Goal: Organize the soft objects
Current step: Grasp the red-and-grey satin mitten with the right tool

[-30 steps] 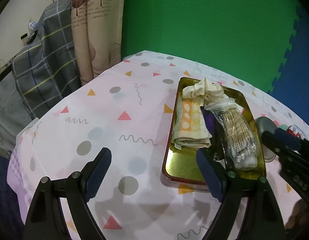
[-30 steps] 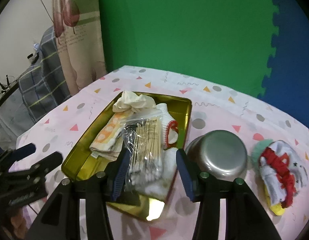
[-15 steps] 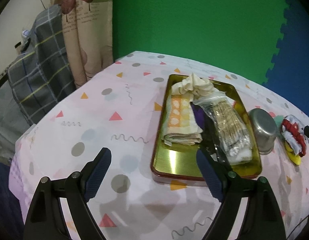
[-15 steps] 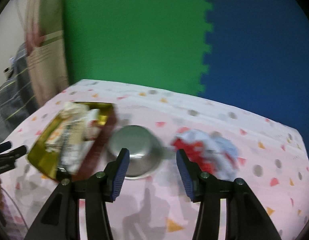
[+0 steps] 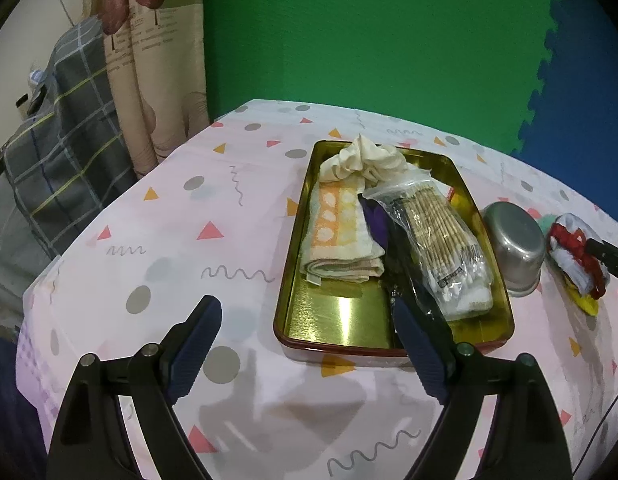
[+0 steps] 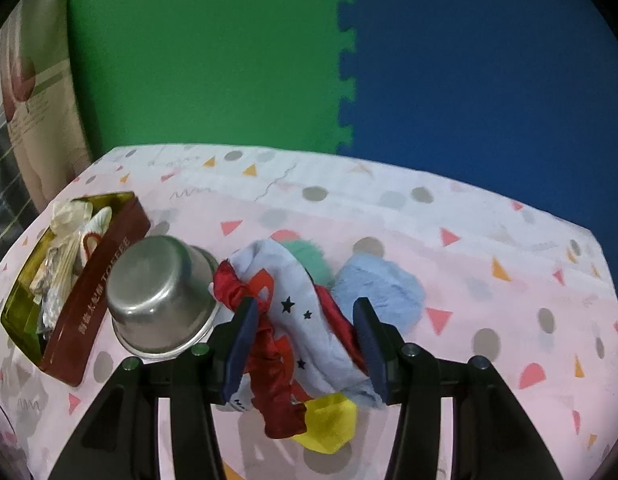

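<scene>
The right hand-held gripper (image 6: 303, 344), jaws released, is straddling the soft-toy pile (image 6: 297, 320); closing carelessly risks knocking the touching steel bowl (image 6: 161, 300). The left hand-held gripper (image 5: 305, 354) is hovering released.

Home room: curtain (image 5: 149, 60), patterned tablecloth (image 5: 189, 240)

A wall of interlocking foam mats stands behind the worktop (image 5: 157, 216): a green panel (image 5: 369, 32) on the left, a blue panel (image 6: 489, 60) on the right, joined by a toothed seam. The worktop wears a pale pink cloth with triangles, dots and squiggles. Past its left edge hangs a beige printed curtain (image 5: 157, 80), beside what seems to be grey plaid fabric (image 5: 57, 128) draped over furniture.
</scene>
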Available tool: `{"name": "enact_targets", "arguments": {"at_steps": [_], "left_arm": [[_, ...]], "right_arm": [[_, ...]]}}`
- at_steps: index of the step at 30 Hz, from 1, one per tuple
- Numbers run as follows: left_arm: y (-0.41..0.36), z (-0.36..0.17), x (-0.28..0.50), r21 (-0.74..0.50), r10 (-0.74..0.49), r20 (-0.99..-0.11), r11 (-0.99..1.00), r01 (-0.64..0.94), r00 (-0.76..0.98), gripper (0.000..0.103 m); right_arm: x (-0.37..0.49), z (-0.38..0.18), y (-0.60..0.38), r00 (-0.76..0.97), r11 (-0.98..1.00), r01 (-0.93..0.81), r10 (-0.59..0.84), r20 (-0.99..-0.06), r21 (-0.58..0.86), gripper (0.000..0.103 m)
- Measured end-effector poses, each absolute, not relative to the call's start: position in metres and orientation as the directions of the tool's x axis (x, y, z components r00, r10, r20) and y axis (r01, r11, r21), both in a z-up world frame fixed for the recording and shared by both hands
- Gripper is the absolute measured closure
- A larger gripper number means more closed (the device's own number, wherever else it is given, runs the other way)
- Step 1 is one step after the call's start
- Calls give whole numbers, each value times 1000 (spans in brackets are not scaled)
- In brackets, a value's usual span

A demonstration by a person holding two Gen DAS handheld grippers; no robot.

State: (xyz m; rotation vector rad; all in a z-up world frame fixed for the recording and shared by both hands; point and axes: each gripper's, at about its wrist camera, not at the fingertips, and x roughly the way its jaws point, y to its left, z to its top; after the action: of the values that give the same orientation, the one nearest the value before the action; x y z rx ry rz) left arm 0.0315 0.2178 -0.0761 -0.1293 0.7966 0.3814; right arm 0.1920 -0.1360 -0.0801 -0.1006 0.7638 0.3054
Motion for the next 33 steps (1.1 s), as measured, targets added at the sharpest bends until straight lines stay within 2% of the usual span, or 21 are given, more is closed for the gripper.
{"name": "enact_targets", "arguments": {"at_steps": [7,13,18,23,26,32,33], "left_arm": [[218,-82,34,37,284,-730,925,-378,622,17],[217,-82,34,41,285,-728,926,-376,624,17],[216,-84,36,46,286,-730,927,-373,620,17],[215,-84,36,45,285,-730,927,-373,621,17],[215,-85,35,43,282,-730,928,-370,623,17],[214,-86,35,66,297,-724,928,-366,622,17],[213,-87,35,63,293,-725,929,-364,623,17]], "right_arm": [[166,-84,-116,619,883,-455,405,-672,114,53],[154,-91,-101,602,868,-493,393,-696,63,53],[153,-99,-91,560,844,-522,445,-699,119,53],[156,-106,-86,594,880,-470,375,-712,72,53],[167,-108,-89,585,893,-433,379,-717,119,53],[176,-123,-81,574,913,-394,334,-748,106,53],[175,-124,-80,579,914,-394,329,-746,98,62]]}}
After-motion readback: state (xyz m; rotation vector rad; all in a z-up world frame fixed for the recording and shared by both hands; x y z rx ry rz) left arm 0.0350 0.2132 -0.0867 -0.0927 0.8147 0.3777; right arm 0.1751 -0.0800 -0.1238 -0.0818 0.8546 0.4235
